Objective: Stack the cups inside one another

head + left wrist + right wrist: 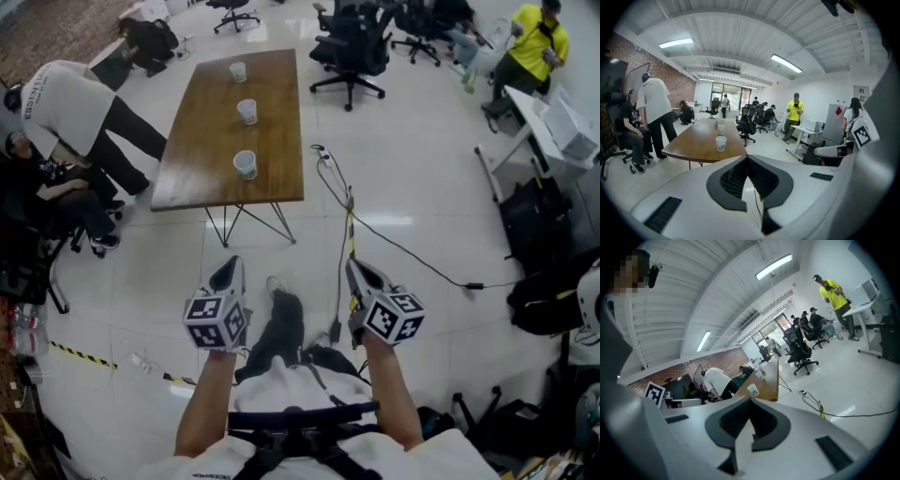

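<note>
Three white paper cups stand apart in a row along the brown wooden table point(202, 141): the near cup point(245, 164), the middle cup point(247, 112) and the far cup point(237, 71). Both grippers hang over the floor, well short of the table's near edge. My left gripper point(232, 269) is shut and holds nothing. In the left gripper view its tips point(747, 157) point at the near cup point(721, 143), far ahead. My right gripper point(354, 271) is also shut and empty. The right gripper view looks past its tips point(750, 399) to the near cup point(753, 389).
A person in a white shirt point(70, 103) bends over at the table's left side, beside a seated person. Black office chairs point(352, 47) stand behind the table. A black cable point(403, 248) crosses the white floor. A person in yellow point(534, 42) stands by a desk at far right.
</note>
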The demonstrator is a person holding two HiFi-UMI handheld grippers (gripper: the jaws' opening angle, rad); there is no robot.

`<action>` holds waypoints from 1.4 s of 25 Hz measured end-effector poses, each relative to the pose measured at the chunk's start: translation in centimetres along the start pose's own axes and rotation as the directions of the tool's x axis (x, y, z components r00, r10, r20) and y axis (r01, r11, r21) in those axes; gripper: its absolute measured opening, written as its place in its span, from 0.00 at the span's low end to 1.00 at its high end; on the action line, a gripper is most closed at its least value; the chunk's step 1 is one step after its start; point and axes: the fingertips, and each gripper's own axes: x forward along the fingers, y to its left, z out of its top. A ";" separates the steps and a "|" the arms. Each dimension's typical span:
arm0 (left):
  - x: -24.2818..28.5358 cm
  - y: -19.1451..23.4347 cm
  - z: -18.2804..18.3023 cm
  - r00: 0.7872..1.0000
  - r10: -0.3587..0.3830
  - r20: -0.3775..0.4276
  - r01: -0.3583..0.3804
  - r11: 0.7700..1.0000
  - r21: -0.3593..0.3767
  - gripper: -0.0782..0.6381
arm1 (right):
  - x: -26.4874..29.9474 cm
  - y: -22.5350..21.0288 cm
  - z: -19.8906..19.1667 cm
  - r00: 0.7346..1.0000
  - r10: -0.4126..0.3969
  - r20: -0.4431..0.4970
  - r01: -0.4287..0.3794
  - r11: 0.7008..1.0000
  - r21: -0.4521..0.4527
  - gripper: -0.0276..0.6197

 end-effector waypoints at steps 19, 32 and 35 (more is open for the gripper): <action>12.5 3.7 4.1 1.000 -0.003 -0.006 0.003 0.996 -0.091 0.09 | 8.9 -3.7 5.0 0.998 0.027 -0.063 -0.030 0.999 -0.041 0.05; 19.7 13.9 8.0 0.998 0.053 -0.027 -0.057 0.988 -0.146 0.09 | 27.0 -0.5 7.0 0.964 0.107 -0.242 -0.147 0.977 -0.152 0.09; 20.7 16.0 8.1 0.997 0.061 -0.040 -0.067 0.985 -0.159 0.09 | 30.9 0.8 6.8 0.954 0.102 -0.282 -0.163 0.966 -0.200 0.09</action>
